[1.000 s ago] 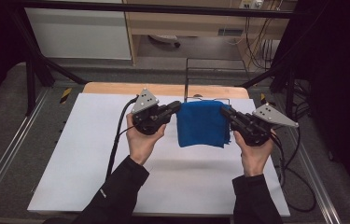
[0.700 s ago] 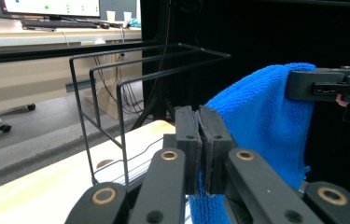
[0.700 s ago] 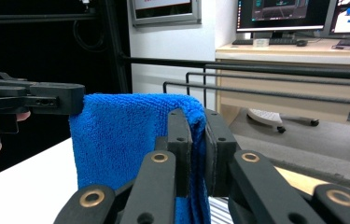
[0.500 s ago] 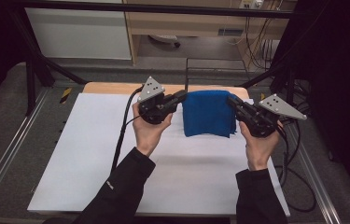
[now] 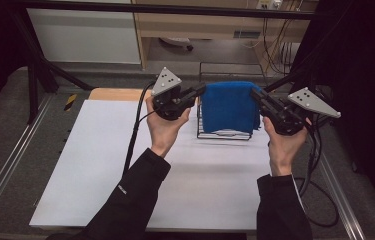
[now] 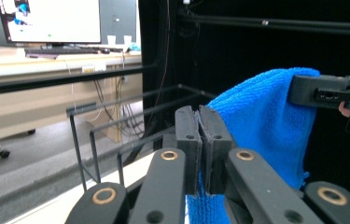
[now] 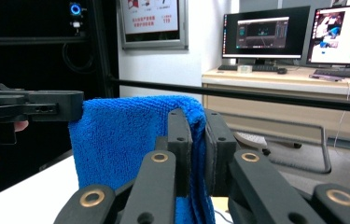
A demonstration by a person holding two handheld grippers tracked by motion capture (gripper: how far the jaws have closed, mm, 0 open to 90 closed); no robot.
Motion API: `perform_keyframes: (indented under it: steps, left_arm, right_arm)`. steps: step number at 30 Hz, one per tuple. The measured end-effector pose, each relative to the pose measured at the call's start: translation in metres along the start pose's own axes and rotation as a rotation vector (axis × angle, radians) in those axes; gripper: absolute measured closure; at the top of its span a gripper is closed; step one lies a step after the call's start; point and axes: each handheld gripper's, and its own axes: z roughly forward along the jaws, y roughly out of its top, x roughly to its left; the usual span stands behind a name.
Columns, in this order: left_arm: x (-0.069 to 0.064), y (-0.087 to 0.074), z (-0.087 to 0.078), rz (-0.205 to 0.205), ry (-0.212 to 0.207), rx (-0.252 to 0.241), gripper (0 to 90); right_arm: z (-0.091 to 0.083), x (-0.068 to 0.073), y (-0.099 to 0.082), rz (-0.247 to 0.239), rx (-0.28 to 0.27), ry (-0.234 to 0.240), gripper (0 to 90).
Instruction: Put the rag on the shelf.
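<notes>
The high view looked forward and down on the white-topped bench [image 5: 100, 165] from the person's side. Each gripper view looked close along its own jaws, and both shared the blue terry cloth [image 6: 266, 126] [image 7: 121, 140] held between them.
</notes>
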Motion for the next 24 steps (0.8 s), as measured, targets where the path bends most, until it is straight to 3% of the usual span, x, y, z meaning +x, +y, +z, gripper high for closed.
perform_keyframes:
  steps: [24]
  left_arm:
    - [0.006, 0.051, 0.016, 0.024, 0.025, -0.078, 87.5]
  right_arm:
    - [0.013, -0.01, 0.046, -0.027, -0.074, -0.03, 83.9]
